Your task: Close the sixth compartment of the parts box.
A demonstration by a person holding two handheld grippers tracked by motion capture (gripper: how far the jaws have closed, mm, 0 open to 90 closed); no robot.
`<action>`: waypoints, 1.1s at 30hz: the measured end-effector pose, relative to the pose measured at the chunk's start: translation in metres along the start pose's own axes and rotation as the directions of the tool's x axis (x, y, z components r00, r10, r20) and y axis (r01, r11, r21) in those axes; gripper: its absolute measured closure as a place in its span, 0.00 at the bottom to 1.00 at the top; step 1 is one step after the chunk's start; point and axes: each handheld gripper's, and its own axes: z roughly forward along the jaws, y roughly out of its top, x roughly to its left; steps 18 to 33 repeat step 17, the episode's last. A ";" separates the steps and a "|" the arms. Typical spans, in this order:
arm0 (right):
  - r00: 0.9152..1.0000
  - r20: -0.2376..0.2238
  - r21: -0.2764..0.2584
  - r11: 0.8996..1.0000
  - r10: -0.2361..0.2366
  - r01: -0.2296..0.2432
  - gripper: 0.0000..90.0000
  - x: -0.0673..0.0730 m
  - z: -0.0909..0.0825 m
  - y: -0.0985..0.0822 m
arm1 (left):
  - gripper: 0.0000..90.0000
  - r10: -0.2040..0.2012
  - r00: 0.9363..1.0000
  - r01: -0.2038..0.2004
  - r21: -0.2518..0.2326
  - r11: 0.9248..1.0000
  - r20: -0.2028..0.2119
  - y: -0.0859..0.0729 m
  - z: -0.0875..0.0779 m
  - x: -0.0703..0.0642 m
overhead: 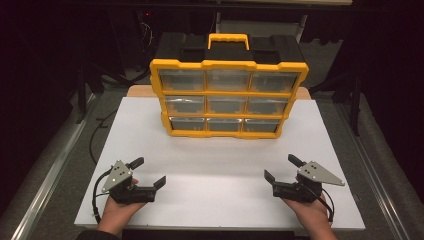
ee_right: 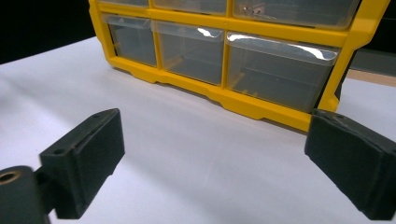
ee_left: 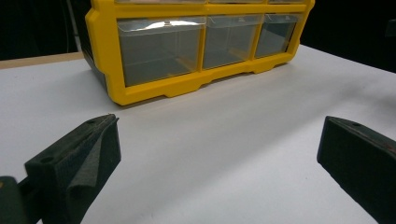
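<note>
Standing at the far middle of the white board [overhead: 210,165]: a yellow-framed organizer [overhead: 229,98] with a black body and a yellow carry handle [overhead: 228,40] on top. Showing nine clear drawers [overhead: 227,104] in three rows of three on its front. No brand, label or writing readable on it anywhere.

Looking into the bottom row through the left gripper view: three clear drawers [ee_left: 161,49], nothing visible inside, only the plastic walls and a glare along the top lips. Looking likewise through the right gripper view: bottom drawers [ee_right: 280,70] with nothing to be seen in them; in the middle-row drawer [ee_right: 294,11] nearest that side, a few small pale bits lying, too small to tell what.

Resting near the board's front edge, well apart from the organizer and on its left: left gripper [overhead: 148,173], held from below by a hand [overhead: 117,210], jaws spread wide, nothing between them but bare board. Resting on the organizer's right, equally far from it: right gripper [overhead: 281,168], also hand-held [overhead: 310,210], jaws standing wide apart, gripping nothing. Both pointing toward the organizer, neither touching it.
</note>
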 end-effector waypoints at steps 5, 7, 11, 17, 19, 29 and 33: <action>1.000 -0.011 -0.005 1.000 0.008 -0.008 0.03 0.002 -0.003 -0.001 | 0.00 -0.003 1.000 0.003 -0.002 1.000 0.001 0.000 0.000 0.000; 1.000 -0.016 -0.007 1.000 0.009 -0.009 0.01 0.002 -0.004 -0.001 | 0.00 -0.003 1.000 0.003 -0.002 1.000 0.001 0.000 0.000 0.000; 1.000 -0.022 -0.012 1.000 -0.002 0.002 0.01 0.004 -0.004 -0.002 | 0.00 -0.002 1.000 0.002 -0.002 1.000 0.002 0.000 0.000 0.000; 1.000 -0.025 -0.011 1.000 -0.001 0.001 0.01 0.004 -0.003 -0.002 | 0.00 0.000 1.000 0.000 -0.002 1.000 0.002 0.000 0.000 0.000; 1.000 -0.025 -0.011 1.000 -0.001 0.001 0.01 0.004 -0.003 -0.002 | 0.00 0.000 1.000 0.000 -0.002 1.000 0.002 0.000 0.000 0.000; 1.000 -0.025 -0.011 1.000 -0.001 0.001 0.01 0.004 -0.003 -0.002 | 0.00 0.000 1.000 0.000 -0.002 1.000 0.002 0.000 0.000 0.000; 1.000 -0.025 -0.011 1.000 -0.001 0.001 0.01 0.004 -0.003 -0.002 | 0.00 0.000 1.000 0.000 -0.002 1.000 0.002 0.000 0.000 0.000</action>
